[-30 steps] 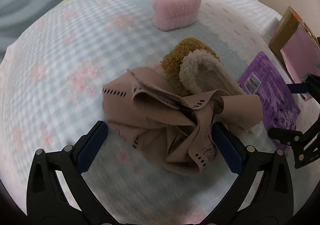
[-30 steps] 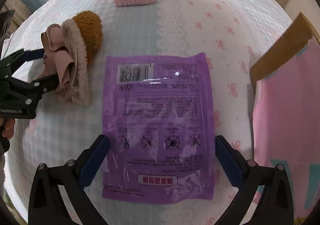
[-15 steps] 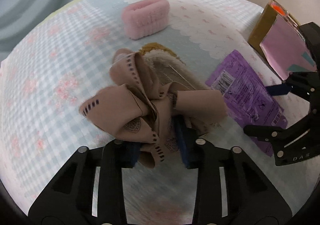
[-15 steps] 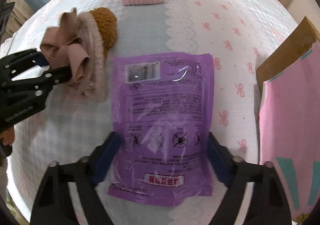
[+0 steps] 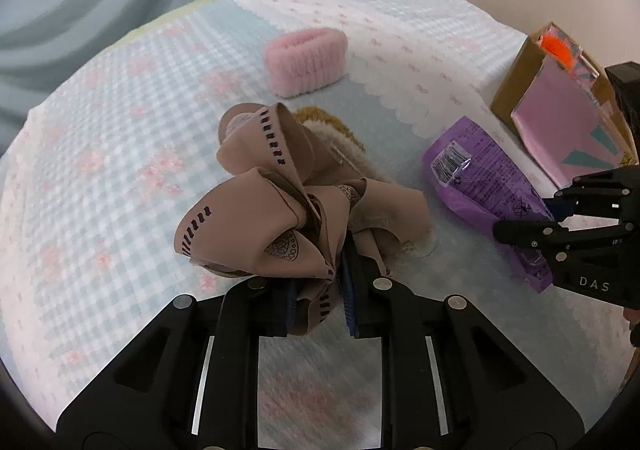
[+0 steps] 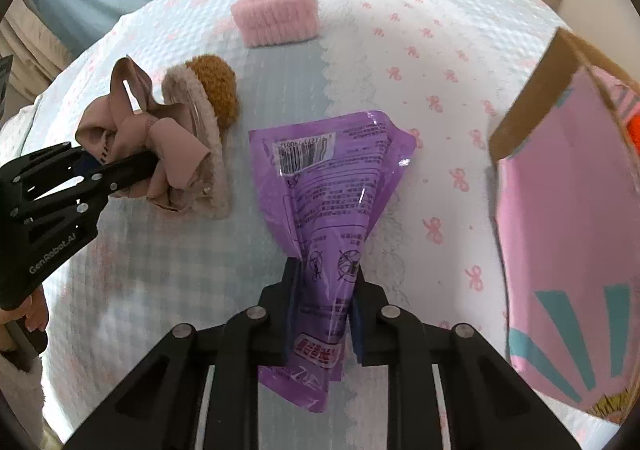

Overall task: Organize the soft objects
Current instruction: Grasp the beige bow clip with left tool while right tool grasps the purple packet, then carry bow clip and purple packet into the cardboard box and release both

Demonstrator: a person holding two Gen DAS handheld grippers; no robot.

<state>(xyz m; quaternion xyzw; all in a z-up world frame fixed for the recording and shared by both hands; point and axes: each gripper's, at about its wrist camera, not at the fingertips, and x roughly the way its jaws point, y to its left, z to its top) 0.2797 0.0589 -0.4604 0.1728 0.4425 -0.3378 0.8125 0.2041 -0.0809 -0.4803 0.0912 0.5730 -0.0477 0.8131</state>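
My left gripper [image 5: 318, 290] is shut on a beige fabric bow [image 5: 280, 206], which bunches up between the blue pads and rises off the cloth. Behind the bow lies a cream and brown fuzzy piece [image 5: 332, 134]. In the right wrist view the bow [image 6: 160, 142] sits at the left with the left gripper [image 6: 96, 166] clamped on it. My right gripper [image 6: 324, 306] is shut on a purple plastic packet [image 6: 328, 194], which is pinched and crumpled at its near end. From the left wrist view the packet [image 5: 480, 178] and right gripper [image 5: 536, 222] are at the right.
A pink fluffy band [image 5: 306, 60] [image 6: 278, 16] rests farther back on the checked and bow-printed cloth [image 5: 100, 154]. A pink and brown paper bag [image 6: 568, 210] [image 5: 560, 110] stands at the right. A hand [image 6: 28, 314] holds the left tool.
Both grippers went from wide open to shut. The left one closed on the bow and lifted it. The right one pinched the packet, crumpling its near end.
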